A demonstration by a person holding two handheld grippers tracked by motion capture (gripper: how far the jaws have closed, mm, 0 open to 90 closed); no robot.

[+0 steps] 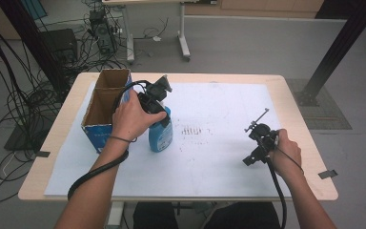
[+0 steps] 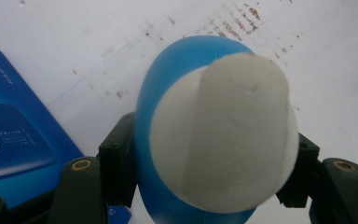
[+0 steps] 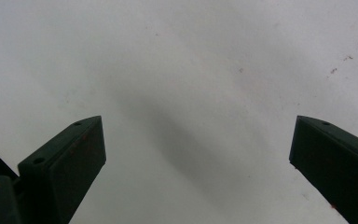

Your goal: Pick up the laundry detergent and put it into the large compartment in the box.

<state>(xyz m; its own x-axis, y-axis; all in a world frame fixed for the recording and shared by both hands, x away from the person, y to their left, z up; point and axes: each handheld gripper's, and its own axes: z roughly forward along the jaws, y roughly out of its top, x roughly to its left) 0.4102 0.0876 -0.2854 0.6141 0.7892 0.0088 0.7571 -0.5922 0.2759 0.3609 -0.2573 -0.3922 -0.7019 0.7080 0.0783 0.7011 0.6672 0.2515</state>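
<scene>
Left gripper (image 1: 158,107) is clamping the blue bottle (image 1: 161,136), cardboard box (image 1: 104,102) sitting right beside it; right gripper (image 1: 259,143) is hanging wide open over bare white paper (image 1: 219,157).

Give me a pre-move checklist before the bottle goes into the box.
1. Grip: left hand-held gripper has its jaws closed on the blue bottle just below the white cap: ok.
2. Bottle upright on the white sheet: ok.
3. Box open at the top, right beside the bottle: ok.
4. Room inside the box: its bottom is hidden: cannot tell.
5. Right hand-held gripper open, holding nothing, well away from the bottle: ok.
6. Left cable trails across the sheet near the box: cannot tell whether it will snag.
</scene>
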